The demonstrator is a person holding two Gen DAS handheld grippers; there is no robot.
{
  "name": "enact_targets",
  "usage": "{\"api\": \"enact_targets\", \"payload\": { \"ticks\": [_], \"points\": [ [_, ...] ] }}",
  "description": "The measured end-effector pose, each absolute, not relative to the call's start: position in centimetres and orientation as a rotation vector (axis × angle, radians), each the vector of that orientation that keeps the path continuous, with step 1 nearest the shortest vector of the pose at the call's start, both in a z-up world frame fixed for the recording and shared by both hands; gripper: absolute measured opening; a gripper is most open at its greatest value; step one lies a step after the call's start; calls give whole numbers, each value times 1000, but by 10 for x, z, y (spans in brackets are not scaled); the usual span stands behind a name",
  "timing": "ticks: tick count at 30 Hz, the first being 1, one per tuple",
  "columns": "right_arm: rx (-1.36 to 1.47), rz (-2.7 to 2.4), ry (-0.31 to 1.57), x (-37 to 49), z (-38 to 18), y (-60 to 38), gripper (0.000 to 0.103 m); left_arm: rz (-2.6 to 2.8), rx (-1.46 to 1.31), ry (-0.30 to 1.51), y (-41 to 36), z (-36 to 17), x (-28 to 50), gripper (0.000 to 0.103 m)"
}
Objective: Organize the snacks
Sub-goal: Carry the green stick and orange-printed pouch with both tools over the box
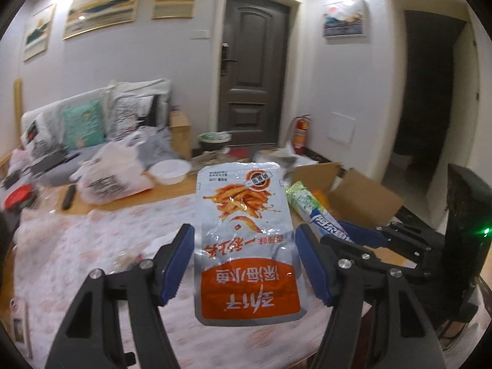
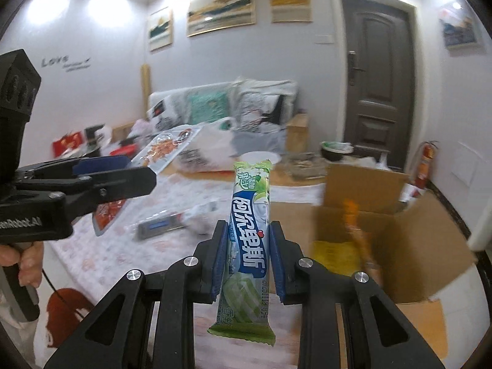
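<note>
In the left wrist view my left gripper [image 1: 246,261] is shut on a silver and orange snack pouch [image 1: 246,215], its blue pads [image 1: 180,264] pressing both long edges. The pouch is lifted above the floral tablecloth [image 1: 92,246]. My right gripper [image 2: 247,258] is shut on a green and blue candy stick pack [image 2: 250,230], which stands upright between the pads. Each view shows the other tool: the right gripper [image 1: 333,232] with the stick pack [image 1: 303,203] at right, and the left gripper [image 2: 141,169] with the pouch [image 2: 163,150] at left. Both are held in the air.
An open cardboard box [image 2: 399,246] stands right of the table with yellow and orange packets inside. A grey packet [image 2: 163,224] lies on the cloth [image 2: 101,264]. A white plastic bag [image 1: 113,172] and a white bowl [image 1: 170,170] sit at the far edge. A hand [image 2: 27,258] holds the left tool.
</note>
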State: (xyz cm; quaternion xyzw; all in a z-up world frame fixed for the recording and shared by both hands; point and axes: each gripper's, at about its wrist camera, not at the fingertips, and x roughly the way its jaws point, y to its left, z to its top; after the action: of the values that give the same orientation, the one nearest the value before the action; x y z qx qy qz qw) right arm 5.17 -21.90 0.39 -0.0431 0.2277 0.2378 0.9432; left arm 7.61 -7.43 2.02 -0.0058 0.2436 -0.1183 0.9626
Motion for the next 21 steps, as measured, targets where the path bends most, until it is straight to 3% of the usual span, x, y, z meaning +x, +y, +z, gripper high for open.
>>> {"api": "enact_targets", "payload": {
  "ticks": [21],
  "points": [
    [-33, 319, 569, 117, -28, -342, 22, -449, 46, 711, -250, -15, 194, 65]
  ]
}}
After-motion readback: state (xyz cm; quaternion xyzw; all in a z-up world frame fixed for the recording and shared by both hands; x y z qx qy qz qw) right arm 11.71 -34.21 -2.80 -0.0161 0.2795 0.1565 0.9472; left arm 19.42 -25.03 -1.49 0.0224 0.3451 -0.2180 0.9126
